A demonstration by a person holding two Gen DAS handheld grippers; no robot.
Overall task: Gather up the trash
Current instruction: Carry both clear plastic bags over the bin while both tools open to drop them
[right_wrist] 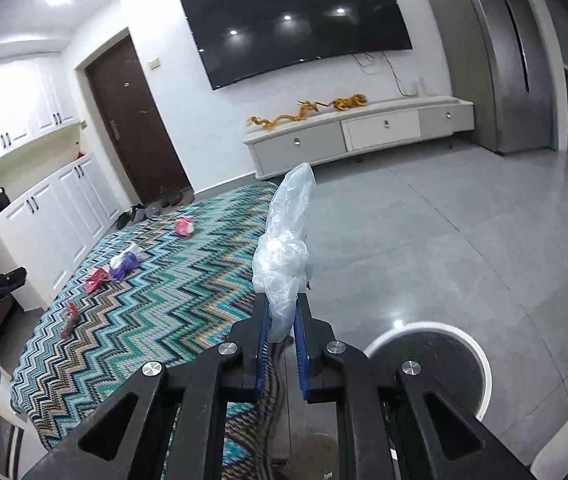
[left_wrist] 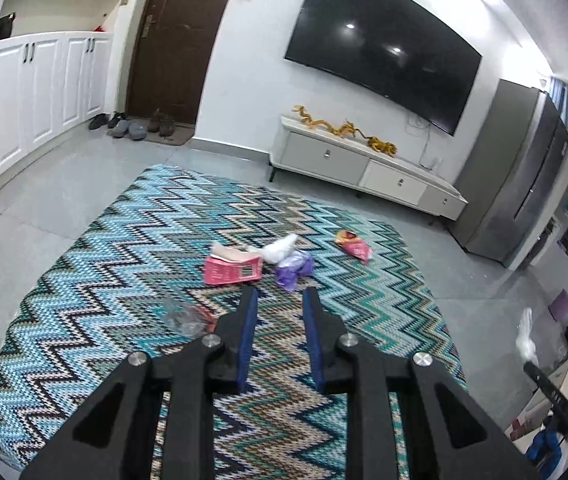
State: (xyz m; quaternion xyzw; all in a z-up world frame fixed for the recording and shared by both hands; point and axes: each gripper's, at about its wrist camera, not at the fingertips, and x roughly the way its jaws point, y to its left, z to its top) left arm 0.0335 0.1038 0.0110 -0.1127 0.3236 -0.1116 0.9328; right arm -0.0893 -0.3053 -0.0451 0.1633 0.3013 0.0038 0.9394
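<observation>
Trash lies on a zigzag rug (left_wrist: 124, 260). In the left wrist view I see a pink carton (left_wrist: 232, 268), a white crumpled bag (left_wrist: 280, 249), a purple bag (left_wrist: 293, 268), a pink-orange wrapper (left_wrist: 352, 243) and a clear wrapper with red (left_wrist: 188, 317). My left gripper (left_wrist: 280, 295) is open and empty, just short of the purple bag. My right gripper (right_wrist: 282, 299) is shut on a clear plastic bag (right_wrist: 287, 248), held up beside a round white bin with a dark liner (right_wrist: 431, 364). It also shows in the left wrist view (left_wrist: 527, 334).
A white TV cabinet (left_wrist: 363, 168) with gold dragon figures stands under a wall TV (left_wrist: 383, 44). A grey fridge (left_wrist: 523, 168) is at right. A brown door (left_wrist: 176, 36), shoes (left_wrist: 136, 124) and white cupboards (left_wrist: 44, 92) are at left. Grey tile floor (right_wrist: 443, 220) surrounds the rug.
</observation>
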